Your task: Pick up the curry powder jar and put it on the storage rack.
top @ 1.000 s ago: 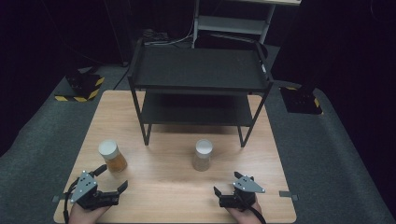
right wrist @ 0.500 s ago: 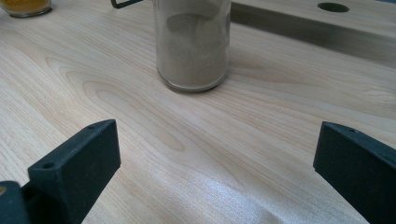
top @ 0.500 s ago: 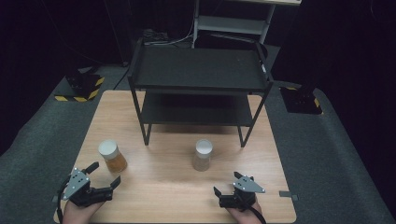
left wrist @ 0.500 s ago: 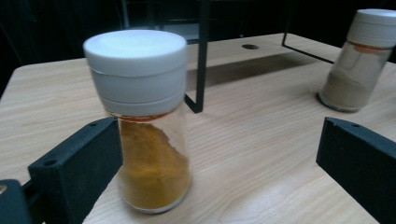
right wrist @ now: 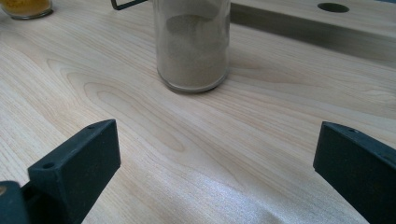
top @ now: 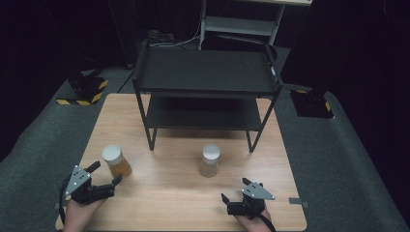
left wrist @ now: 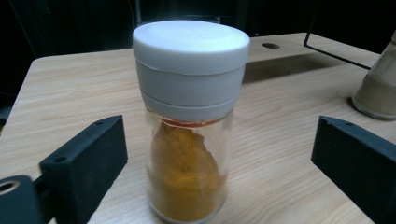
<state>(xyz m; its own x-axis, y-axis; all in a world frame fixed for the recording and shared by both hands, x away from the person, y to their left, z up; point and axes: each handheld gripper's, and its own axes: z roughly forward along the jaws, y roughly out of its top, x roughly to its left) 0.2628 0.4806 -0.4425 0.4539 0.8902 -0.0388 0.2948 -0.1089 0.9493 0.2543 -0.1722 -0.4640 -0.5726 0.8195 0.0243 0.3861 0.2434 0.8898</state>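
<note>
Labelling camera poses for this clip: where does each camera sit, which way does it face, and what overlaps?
High view: above the person's side, facing forward and down on the table and black shelf rack; both hands, left gripper and right gripper show.
Left gripper view: rides the left gripper, level along its open fingers at the orange spice jar between them, untouched.
Right gripper view: rides the right gripper, low, facing the beige spice jar; open fingers show.
Shared: all three show both jars.
</note>
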